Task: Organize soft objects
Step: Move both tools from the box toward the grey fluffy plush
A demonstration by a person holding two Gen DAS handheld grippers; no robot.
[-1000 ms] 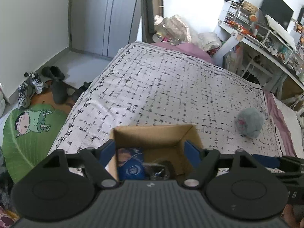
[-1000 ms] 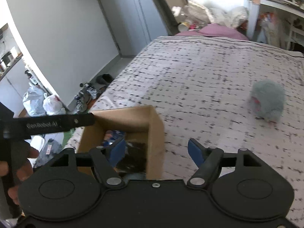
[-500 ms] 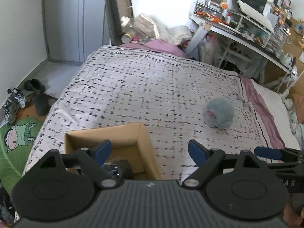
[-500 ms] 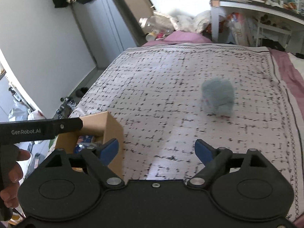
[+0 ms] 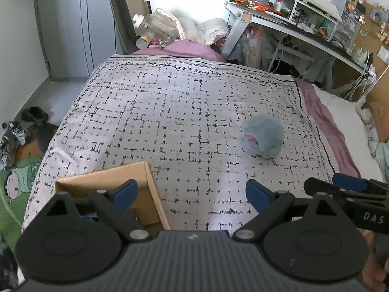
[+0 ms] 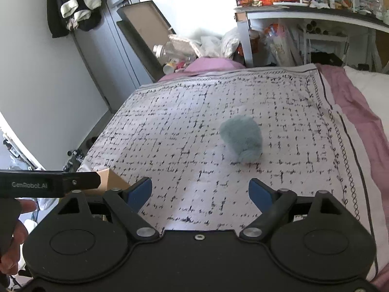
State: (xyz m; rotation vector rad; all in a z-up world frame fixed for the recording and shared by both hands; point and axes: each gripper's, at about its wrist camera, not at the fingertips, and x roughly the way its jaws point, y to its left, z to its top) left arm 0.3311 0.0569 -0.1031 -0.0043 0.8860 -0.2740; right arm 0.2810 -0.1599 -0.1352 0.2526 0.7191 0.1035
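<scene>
Left wrist: left tool is held spread w/ nothing in it, over the bed. Fluffy grey toy is seen at 1 o'clock, apart from cardboard box at 9, prob. its destination. Path betw. them is unobstructed.

Right wrist: right tool is spread, empty, aimed at the toy at 12. Box corner is seen at 9.

Left wrist: above the bed's near edge, facing along it toward the desk.
Right wrist: just right, same heading.
Shared: bed, plush, box corner.
</scene>
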